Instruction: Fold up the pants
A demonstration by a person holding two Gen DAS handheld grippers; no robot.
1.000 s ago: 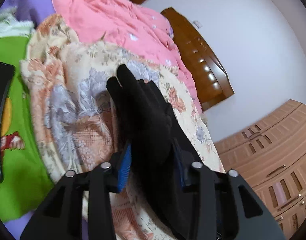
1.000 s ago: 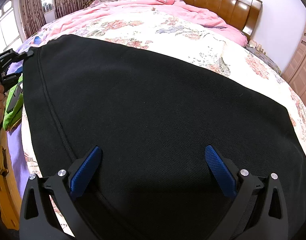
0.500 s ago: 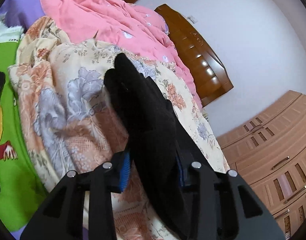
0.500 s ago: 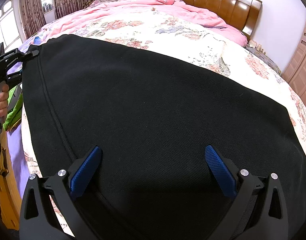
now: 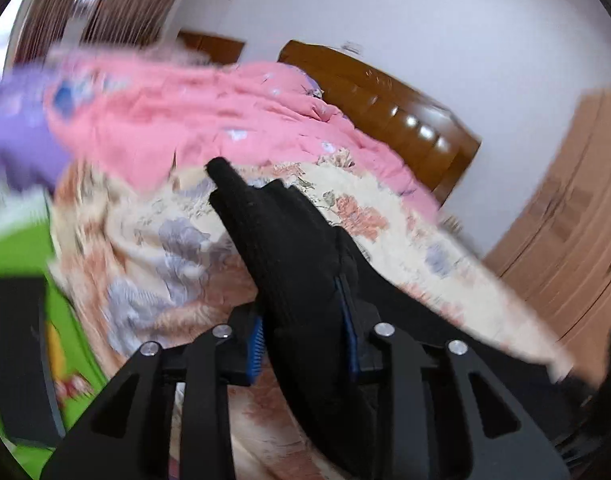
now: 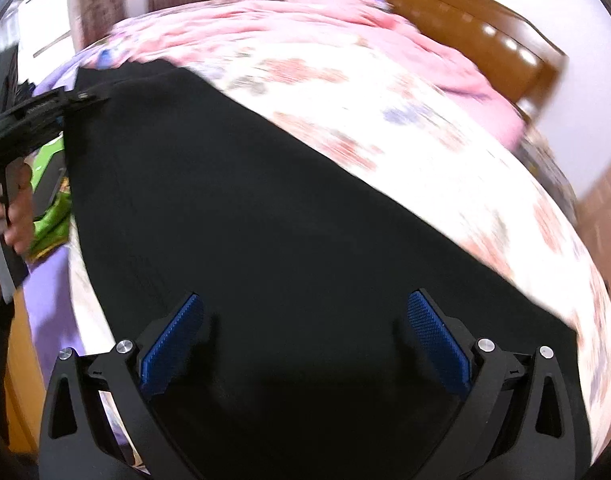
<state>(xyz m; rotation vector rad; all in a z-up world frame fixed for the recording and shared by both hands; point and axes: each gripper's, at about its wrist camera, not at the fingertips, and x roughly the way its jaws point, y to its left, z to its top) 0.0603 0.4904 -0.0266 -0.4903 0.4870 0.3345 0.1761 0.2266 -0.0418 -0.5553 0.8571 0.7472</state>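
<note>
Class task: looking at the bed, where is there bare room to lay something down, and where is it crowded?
Free: the floral bedspread strip between the black pants and the pink quilt. Crowded: the bed's left edge, where the left gripper closes on the pants' corner beside green cloth.

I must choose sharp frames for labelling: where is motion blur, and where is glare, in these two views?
Left wrist view: the floral quilt and wardrobe are smeared, while the left gripper and black pants look sharp; glare spots on the headboard. Right wrist view: the bedding is streaked, the right gripper crisp.
</note>
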